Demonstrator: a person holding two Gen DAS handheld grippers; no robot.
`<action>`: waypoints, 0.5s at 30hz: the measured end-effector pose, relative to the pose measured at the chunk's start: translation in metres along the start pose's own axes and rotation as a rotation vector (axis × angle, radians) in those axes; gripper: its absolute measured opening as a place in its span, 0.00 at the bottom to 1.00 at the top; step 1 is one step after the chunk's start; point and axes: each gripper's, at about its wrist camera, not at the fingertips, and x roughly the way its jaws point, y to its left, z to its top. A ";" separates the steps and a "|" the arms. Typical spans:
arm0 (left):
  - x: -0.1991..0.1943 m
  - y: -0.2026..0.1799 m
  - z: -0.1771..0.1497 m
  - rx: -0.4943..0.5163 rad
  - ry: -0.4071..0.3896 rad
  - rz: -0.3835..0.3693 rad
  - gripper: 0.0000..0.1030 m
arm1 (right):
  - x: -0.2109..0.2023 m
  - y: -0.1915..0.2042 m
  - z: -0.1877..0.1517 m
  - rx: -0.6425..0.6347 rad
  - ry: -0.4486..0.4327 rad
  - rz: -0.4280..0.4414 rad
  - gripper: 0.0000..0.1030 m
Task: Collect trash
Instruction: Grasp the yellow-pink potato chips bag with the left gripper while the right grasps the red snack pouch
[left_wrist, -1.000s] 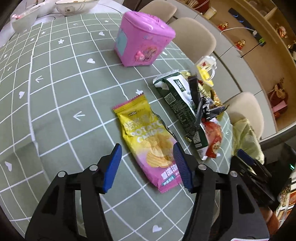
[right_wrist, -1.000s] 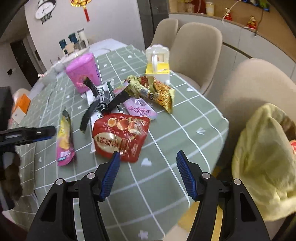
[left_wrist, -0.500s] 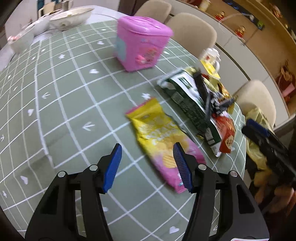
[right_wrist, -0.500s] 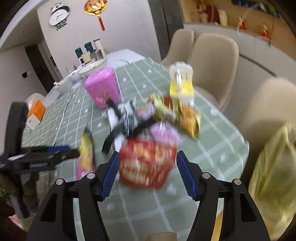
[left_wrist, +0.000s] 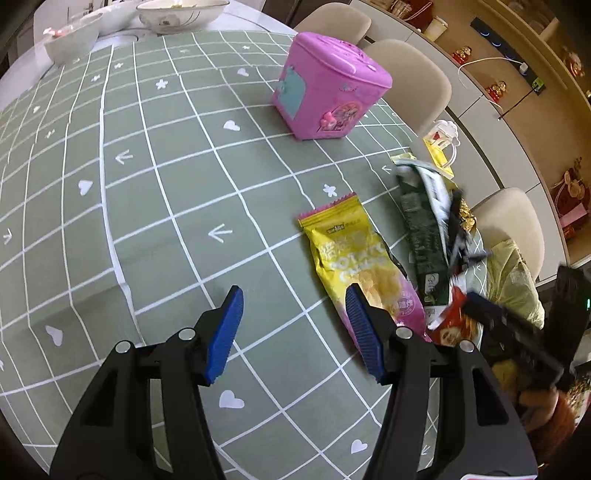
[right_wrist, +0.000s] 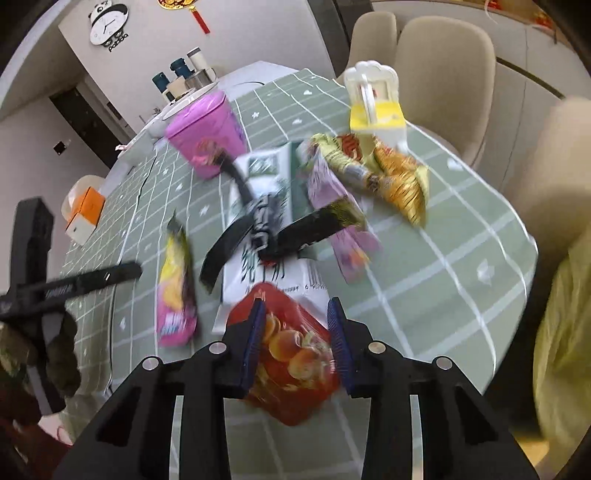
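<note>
- Right gripper (right_wrist: 295, 332): jaws just closing, pinching crinkly red snack packet (right_wrist: 295, 363) at the green-checked worktop (right_wrist: 424, 280) edge.
- Left gripper (left_wrist: 293, 328): spread, empty, over bare cloth beside yellow-pink chip bag (left_wrist: 360, 258).

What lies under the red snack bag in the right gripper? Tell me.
The red snack bag sits between the right gripper jaws, which have just been closing. Its far end overlaps a white and green packet. Whatever lies beneath its near part is covered.

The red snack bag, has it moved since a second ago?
Yes. The red bag lay flat ahead of the right gripper, short of the white pack; now it sits between the just-closing jaws, lifted toward the camera.
</note>
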 end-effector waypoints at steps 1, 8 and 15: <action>0.000 0.000 -0.001 0.000 0.002 -0.005 0.53 | -0.002 0.001 -0.005 0.002 -0.001 -0.001 0.32; 0.012 -0.023 -0.005 0.024 0.035 -0.060 0.53 | -0.046 0.000 -0.025 0.063 -0.156 -0.099 0.48; 0.033 -0.065 -0.002 0.141 -0.015 0.089 0.54 | -0.057 -0.002 -0.034 0.063 -0.139 -0.143 0.56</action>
